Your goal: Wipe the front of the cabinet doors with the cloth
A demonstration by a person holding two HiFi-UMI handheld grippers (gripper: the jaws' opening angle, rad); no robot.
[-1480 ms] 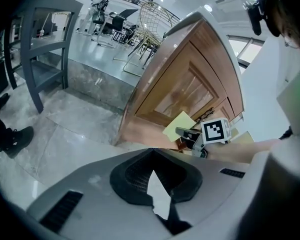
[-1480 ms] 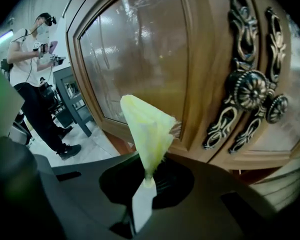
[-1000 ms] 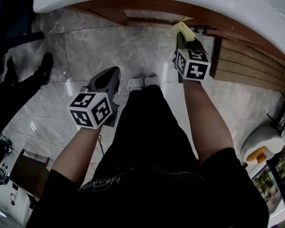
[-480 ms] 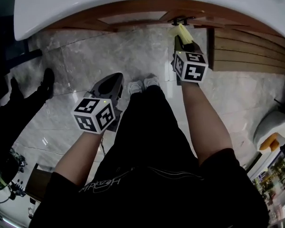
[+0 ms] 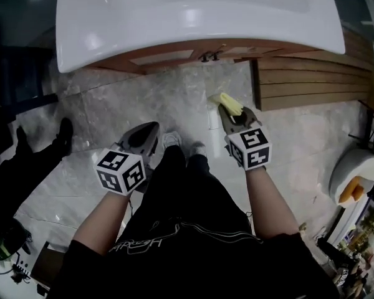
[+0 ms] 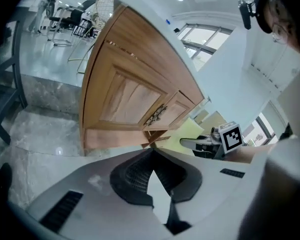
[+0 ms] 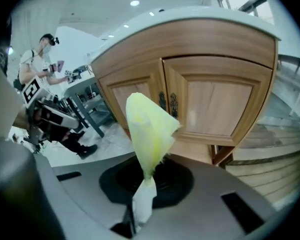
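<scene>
1. Cloth [image 7: 147, 129], yellow, is pinched at its lower end by the right gripper [image 7: 140, 184]. The jaws are closed tight on it, and the loose part stands up past the tips in a crumpled cone.
2. In the head view the cloth is over the floor [image 5: 143, 86], in front of the doors [image 5: 168, 56]. It is apart from them and not touching the wood.
3. The right gripper view faces two wooden doors side by side, with dark handles [image 7: 167, 104] at the middle seam. In that view the cloth covers part of the left door.
4. The left gripper [image 6: 151, 156] has its jaws drawn together at the tips, with nothing between them. In the head view it sits near the person's body, just beside the shoes [image 5: 174, 141] and well apart from the doors.
5. A white sink [image 5: 193, 17] overhangs the doors from above.
6. Wooden slats [image 5: 311, 83] run along the wall to the right of the doors.
7. Another person's dark legs [image 5: 25, 161] stand on the floor at the left edge of the head view.
</scene>
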